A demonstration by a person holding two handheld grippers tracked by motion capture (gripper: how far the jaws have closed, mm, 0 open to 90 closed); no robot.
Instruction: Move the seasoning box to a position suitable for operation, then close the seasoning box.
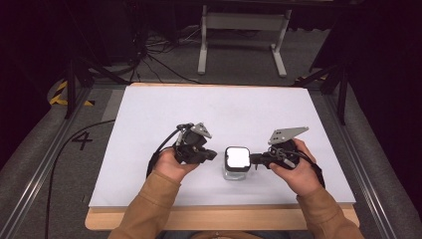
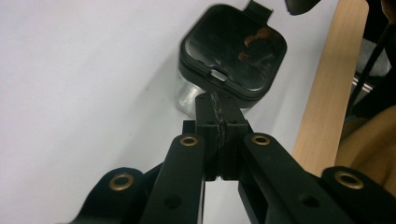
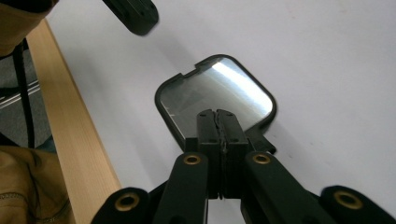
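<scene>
A small clear square jar (image 1: 237,162) with a glossy black-rimmed lid (image 2: 233,51) stands near the front middle of the white table (image 1: 224,109). My left gripper (image 1: 213,155) is just left of the jar, with a small gap between them. Its jaws (image 2: 215,100) are shut with nothing in them and point at the lid's near edge. My right gripper (image 1: 255,159) is at the jar's right side, jaws shut and level with the lid. In the right gripper view its tips (image 3: 217,114) lie over the lid (image 3: 219,91), beside the lid's small tab (image 3: 262,140). Nothing shows between these jaws.
The table's wooden front edge (image 1: 219,216) runs close behind both hands. Bare white surface stretches beyond and to both sides of the jar. A white metal stand (image 1: 244,22) and cables (image 1: 154,55) are on the floor past the far edge.
</scene>
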